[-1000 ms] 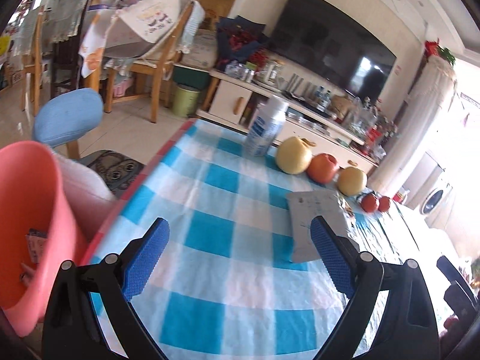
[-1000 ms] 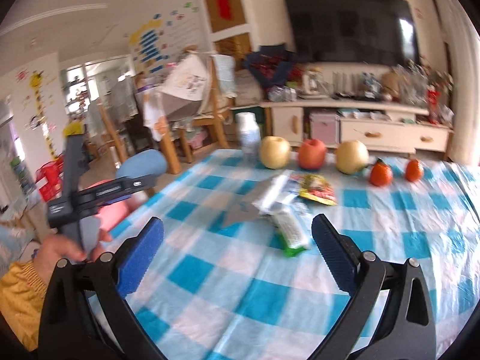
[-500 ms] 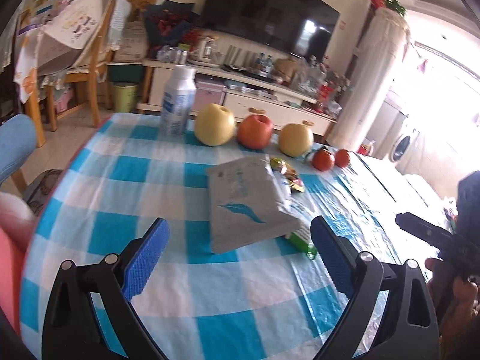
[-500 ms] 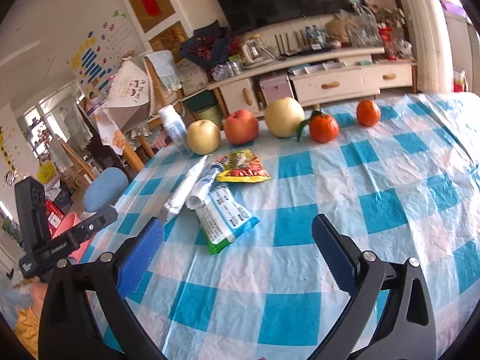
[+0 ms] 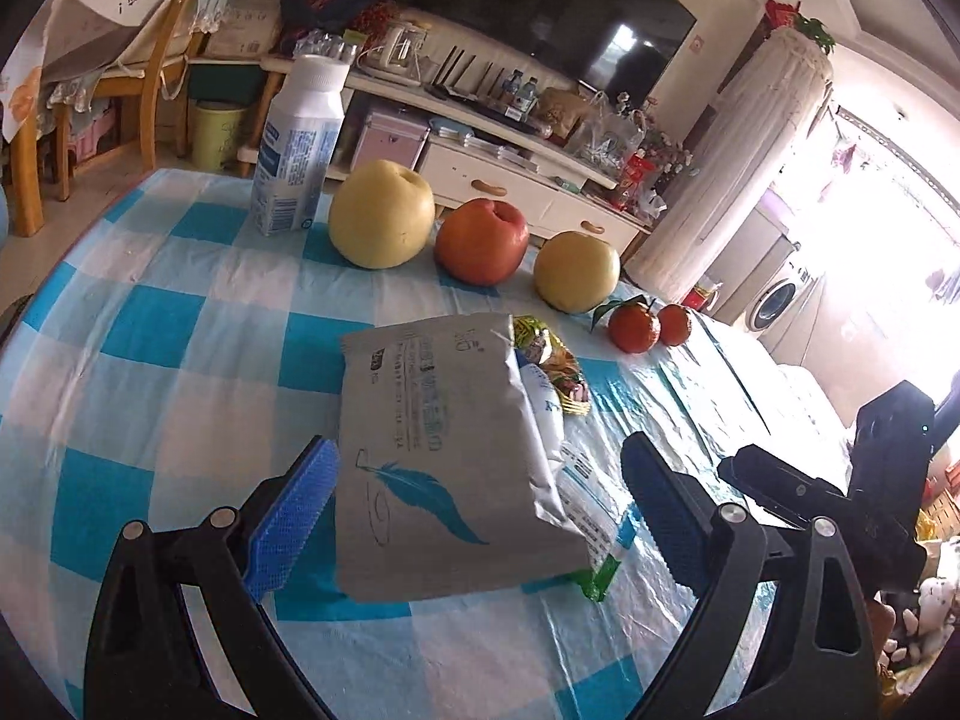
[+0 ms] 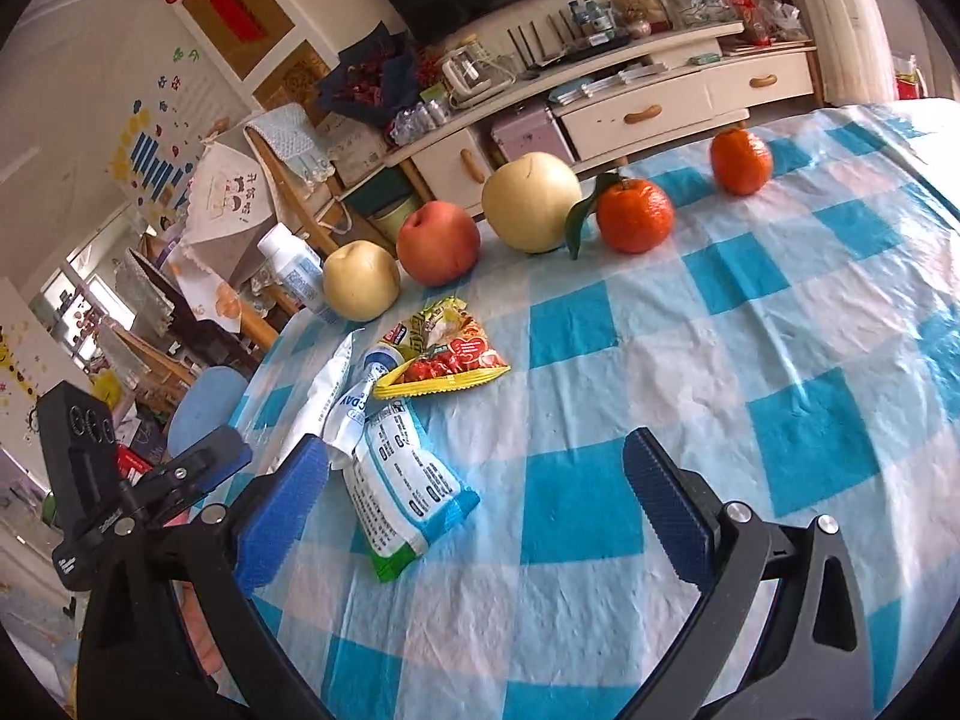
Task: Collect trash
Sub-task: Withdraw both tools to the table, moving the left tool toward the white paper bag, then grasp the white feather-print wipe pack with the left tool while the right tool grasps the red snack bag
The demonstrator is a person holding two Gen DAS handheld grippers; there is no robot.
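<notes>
Glossy grey pouch (image 5: 444,462) atop crinkled wrappers (image 6: 396,468), perhaps foil, checked plastic cloth (image 6: 750,360), both claws (image 5: 480,510) (image 6: 480,498) spread.

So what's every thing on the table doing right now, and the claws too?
Left claw: open, empty.
Right claw: open, empty.
Grey packet: lying flat atop other wrappers.
Yellow snack wrapper: lying flat.
Blue-white wrapper: lying crumpled.
Bottle: upright, capped.

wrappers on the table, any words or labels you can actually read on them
"DAY": rolled white and blue wrapper, right wrist view; letters before it hidden.
Grey pouch with blue feather logo: print too blurred to read.
Yellow and red snack packet: unreadable.
White bottle with blue label: too small.
</notes>
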